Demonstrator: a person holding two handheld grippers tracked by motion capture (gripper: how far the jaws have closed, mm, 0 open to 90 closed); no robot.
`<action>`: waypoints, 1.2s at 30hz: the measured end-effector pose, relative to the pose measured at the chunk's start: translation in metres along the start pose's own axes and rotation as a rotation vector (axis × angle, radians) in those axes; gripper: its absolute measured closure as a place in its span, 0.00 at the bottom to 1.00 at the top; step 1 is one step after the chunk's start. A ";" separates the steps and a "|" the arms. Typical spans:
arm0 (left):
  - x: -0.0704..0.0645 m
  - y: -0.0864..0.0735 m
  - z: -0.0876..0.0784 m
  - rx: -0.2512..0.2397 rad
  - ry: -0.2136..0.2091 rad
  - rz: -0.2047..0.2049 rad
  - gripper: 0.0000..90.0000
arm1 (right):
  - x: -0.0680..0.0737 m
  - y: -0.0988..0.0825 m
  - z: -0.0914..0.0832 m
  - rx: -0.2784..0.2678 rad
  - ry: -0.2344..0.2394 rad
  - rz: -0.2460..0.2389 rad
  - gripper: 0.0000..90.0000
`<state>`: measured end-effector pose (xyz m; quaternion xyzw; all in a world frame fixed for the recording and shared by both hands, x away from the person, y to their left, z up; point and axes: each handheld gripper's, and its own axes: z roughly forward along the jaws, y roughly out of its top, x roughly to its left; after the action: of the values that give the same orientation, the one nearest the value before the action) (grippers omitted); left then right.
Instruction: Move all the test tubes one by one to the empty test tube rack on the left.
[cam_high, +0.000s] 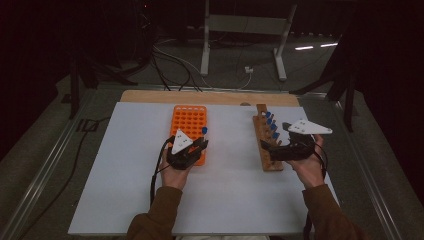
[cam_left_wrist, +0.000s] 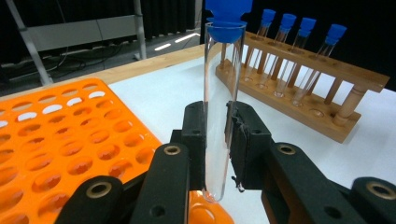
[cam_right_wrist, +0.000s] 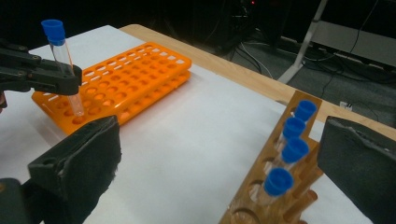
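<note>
- Broadly, the white table (cam_high: 150, 200) carries two racks well apart: an orange rack (cam_high: 189, 125) toward the person's left and a wooden rack (cam_high: 265, 145) toward the right.
- Next in size, the orange rack is a grid of round holes, all empty as far as the left gripper view shows (cam_left_wrist: 70, 135); the wooden rack holds four blue-capped tubes (cam_right_wrist: 292, 149) standing in a row, with free holes at its near end.
- Then the left gripper (cam_high: 186, 150) hovers over the near right corner of the orange rack, its jaws pinching a clear test tube (cam_left_wrist: 218, 116) partway up the glass, upright, blue cap on top.
- That tube's rounded bottom hangs just above the orange rack's near edge, not yet seated in a hole as far as I can tell.
- Meanwhile the right gripper (cam_high: 280, 145) sits beside the wooden rack with its jaws spread wide and nothing between them; the capped tubes lie ahead of it in its own view.
- By my reading, the step in hand is moving tubes from the wooden rack to the orange one, with one tube at the point of insertion.
- Next, the left hand should centre the tube's tip over a hole, keep it vertical and lower it before letting go; the right should line its jaws around one cap or neck without knocking the neighbours.
</note>
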<state>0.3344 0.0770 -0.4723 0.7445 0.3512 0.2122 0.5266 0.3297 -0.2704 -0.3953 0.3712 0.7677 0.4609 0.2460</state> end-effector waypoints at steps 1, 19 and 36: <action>0.000 -0.001 0.000 0.000 0.002 -0.002 0.87 | -0.001 -0.002 -0.001 -0.001 0.002 0.004 0.00; 0.004 -0.020 0.001 0.045 0.032 -0.011 0.87 | -0.011 -0.025 -0.011 -0.003 -0.025 0.042 0.00; 0.000 -0.032 0.006 0.139 0.053 0.026 0.87 | -0.016 -0.043 -0.016 -0.020 -0.019 0.091 0.00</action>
<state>0.3285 0.0794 -0.5048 0.7779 0.3689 0.2138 0.4615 0.3129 -0.3045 -0.4257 0.4077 0.7428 0.4758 0.2359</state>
